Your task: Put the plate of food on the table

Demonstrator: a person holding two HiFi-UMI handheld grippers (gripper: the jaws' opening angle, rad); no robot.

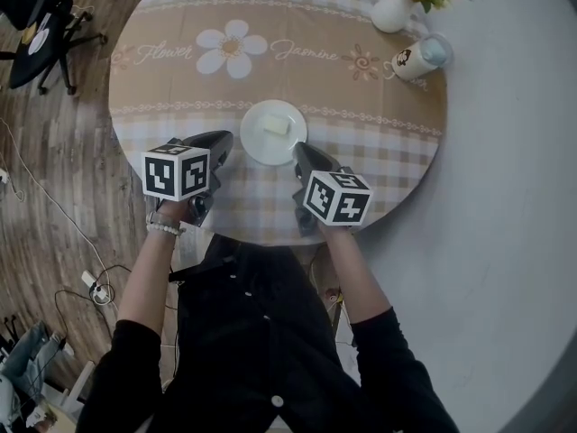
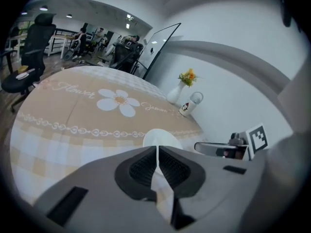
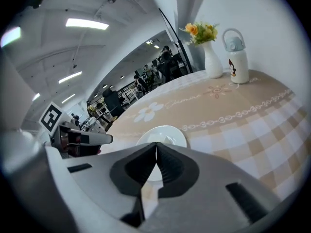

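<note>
Left tool (image 2: 157, 149): jaws pressed together, empty.
Right tool (image 3: 156, 147): jaws closed tip to tip, empty.
Plate (image 1: 273, 132): on table (image 1: 180, 88), just ahead, between both tools.
Food (image 1: 276, 125): clear in head view; left gripper view shows only the plate's far part.

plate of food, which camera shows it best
The head view: it looks down on nearly the whole plate, with its round rim and the pale piece of food on it clear. The left gripper view shows just a sliver past its shut jaws; the right gripper view shows more, near edge hidden.
</note>
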